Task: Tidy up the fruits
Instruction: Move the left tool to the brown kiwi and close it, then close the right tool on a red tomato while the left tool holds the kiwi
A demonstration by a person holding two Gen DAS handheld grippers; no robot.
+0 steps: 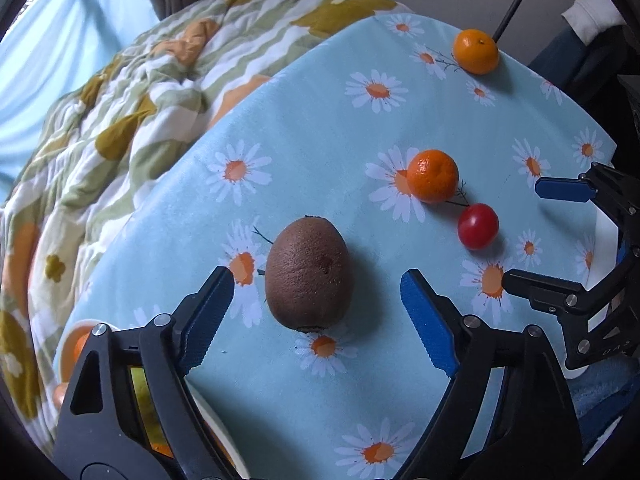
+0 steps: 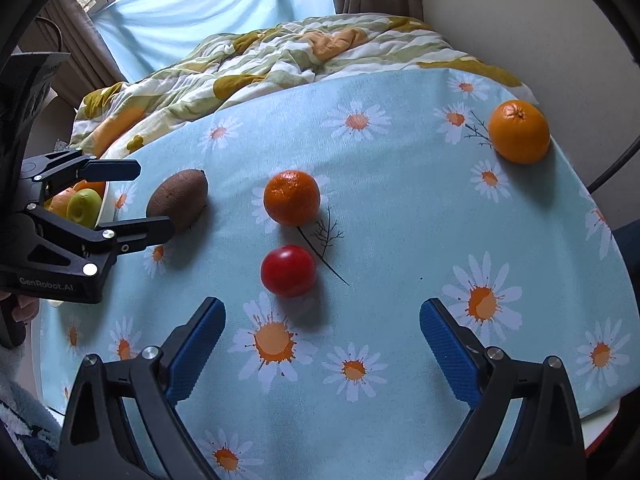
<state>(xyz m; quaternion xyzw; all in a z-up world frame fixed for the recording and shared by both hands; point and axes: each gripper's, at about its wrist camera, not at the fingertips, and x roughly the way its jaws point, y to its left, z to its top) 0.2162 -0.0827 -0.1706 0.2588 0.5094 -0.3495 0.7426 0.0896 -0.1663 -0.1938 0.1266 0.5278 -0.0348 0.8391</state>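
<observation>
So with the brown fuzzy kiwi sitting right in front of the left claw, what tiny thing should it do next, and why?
Probably ease the left gripper down a little further, then close. Its blue-padded jaws stand open on either side of the brown fuzzy kiwi, not yet touching it, and the fruit lies alone on the daisy-print tablecloth, so nothing blocks a grip.

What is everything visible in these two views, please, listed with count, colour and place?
kiwi: 1, brown, between the open left fingers, untouched
mandarins: 2, orange; one mid-table, one at the far right edge
tomato: 1, red, just nearer than the middle mandarin
bowl: 1, white, left edge, holding green and orange fruit
tablecloth: 1, light blue with daisies
quilt: 1, green, white, mustard, behind the table
left gripper: black, blue pads, open
right gripper: same, open, empty
</observation>
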